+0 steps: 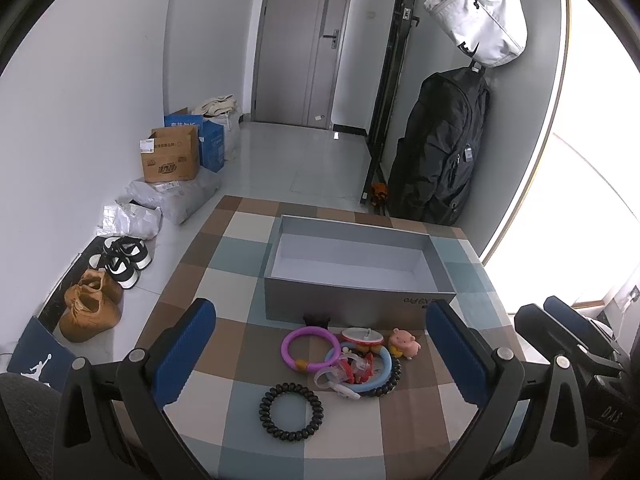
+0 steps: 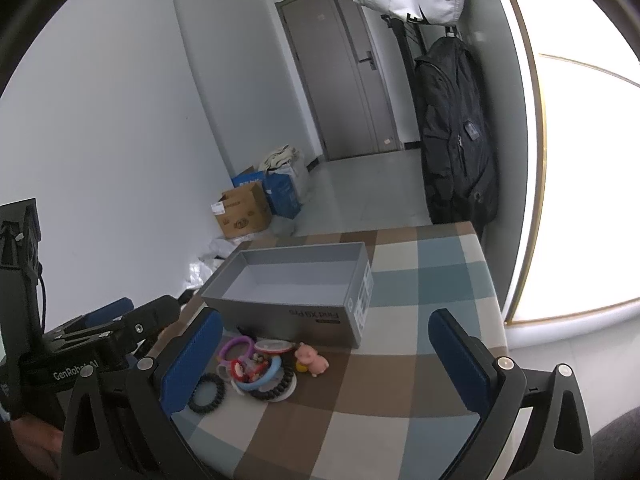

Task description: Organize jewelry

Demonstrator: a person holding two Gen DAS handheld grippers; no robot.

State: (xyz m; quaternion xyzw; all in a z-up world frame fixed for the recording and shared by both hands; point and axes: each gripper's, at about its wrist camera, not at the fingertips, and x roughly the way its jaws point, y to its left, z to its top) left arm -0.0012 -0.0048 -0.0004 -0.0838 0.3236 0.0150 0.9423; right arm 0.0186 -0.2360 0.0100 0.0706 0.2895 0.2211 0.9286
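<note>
1. Covering the lower half of both views, a table with a checked cloth (image 1: 208,256) in brown, blue and cream carries everything for the task.
2. A grey open box (image 1: 356,304) sits at the middle of the left wrist view, its inside bare; in the right wrist view it lies left of centre (image 2: 288,312).
3. The left gripper (image 1: 320,356) frames the bottom of its own view with blue pads spread wide, nothing between them. It hangs above the jewelry pile without touching it.
4. The right gripper (image 2: 326,356) is likewise spread wide and holds nothing, over the cloth at the bottom of its view; the pile lies toward its left finger.
5. The jewelry lies in a heap just below the box's near wall:
   - a blue ring (image 1: 386,380) on top of a black beaded band, with red and clear pieces inside it;
   - a purple ring (image 1: 292,344) at the heap's left edge;
   - a black coil hair tie (image 1: 291,411), lowest in frame and apart from the heap;
   - a pink pig figure (image 1: 404,343) at the right edge, near the box.
</note>
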